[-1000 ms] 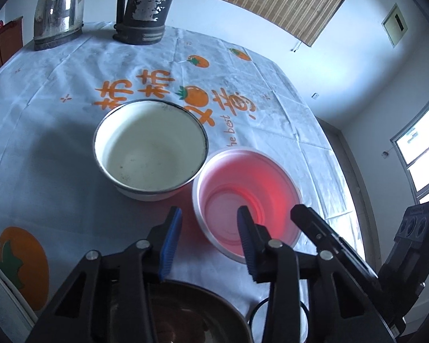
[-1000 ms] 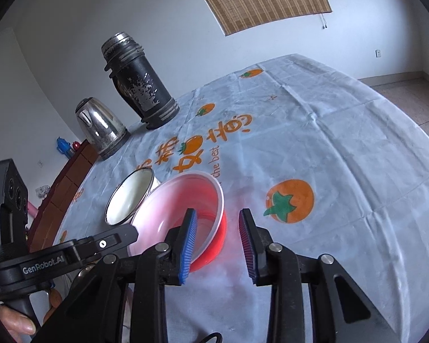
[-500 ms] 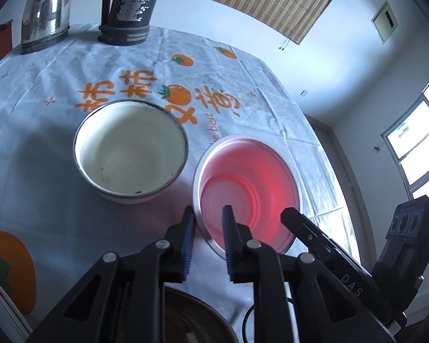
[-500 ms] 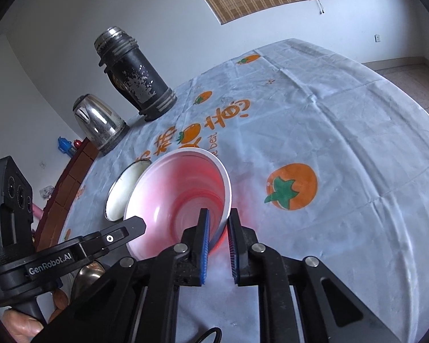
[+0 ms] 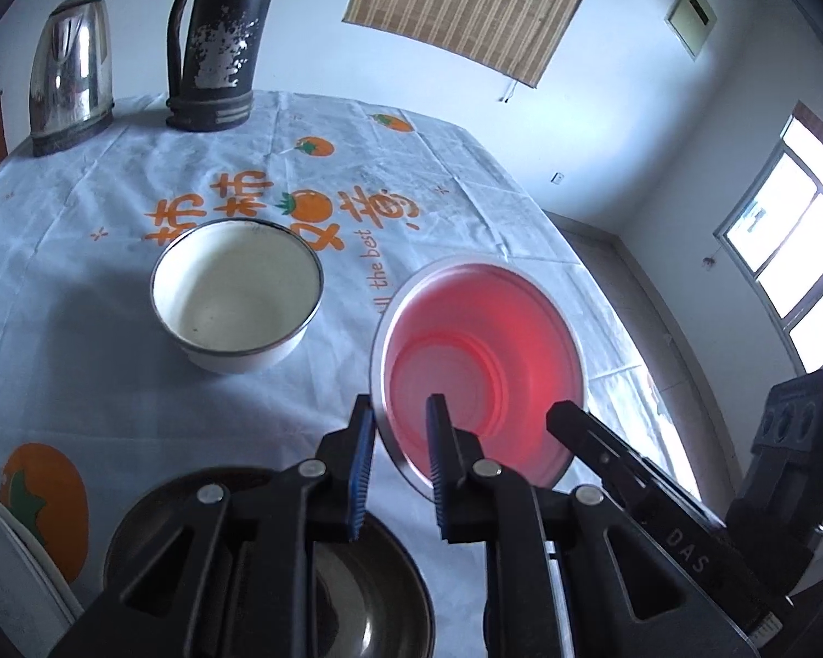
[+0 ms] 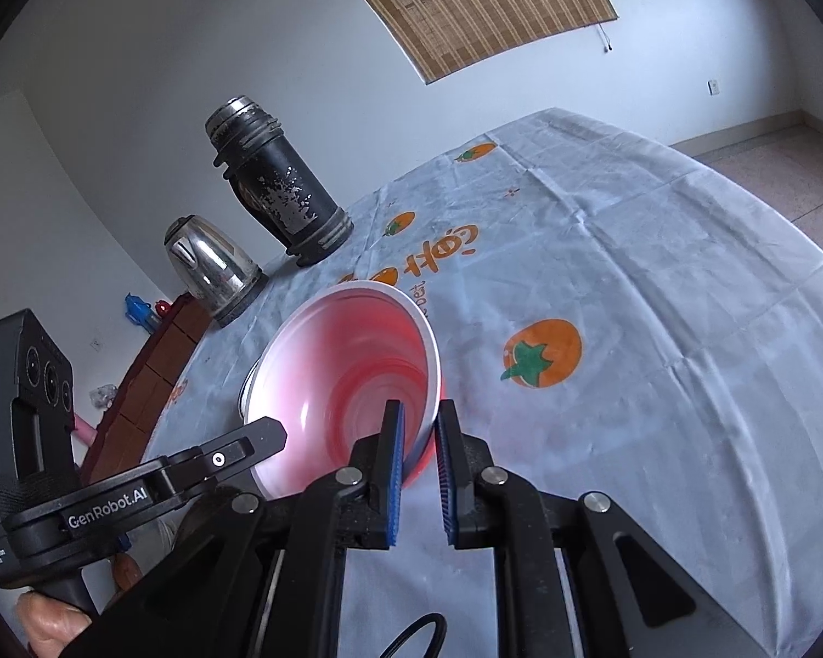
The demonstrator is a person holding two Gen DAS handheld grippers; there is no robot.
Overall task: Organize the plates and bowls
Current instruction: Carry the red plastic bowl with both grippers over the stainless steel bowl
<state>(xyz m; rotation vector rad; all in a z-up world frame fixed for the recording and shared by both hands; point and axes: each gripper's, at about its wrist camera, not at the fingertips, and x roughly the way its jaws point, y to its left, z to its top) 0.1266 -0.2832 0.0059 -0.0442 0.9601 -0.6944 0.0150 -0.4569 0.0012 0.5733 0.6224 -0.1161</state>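
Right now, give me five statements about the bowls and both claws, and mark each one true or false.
1. Both claws grip the red bowl by its rim. True: the left claw and the right claw each pinch the rim.
2. The white enamel bowl is nested inside the red bowl. False: it stands apart on the tablecloth.
3. The red bowl is empty. True.
4. The kettle stands beside the black flask. True.
5. The dark plate is stacked on the white enamel bowl. False: it lies under the left claw, apart from that bowl.
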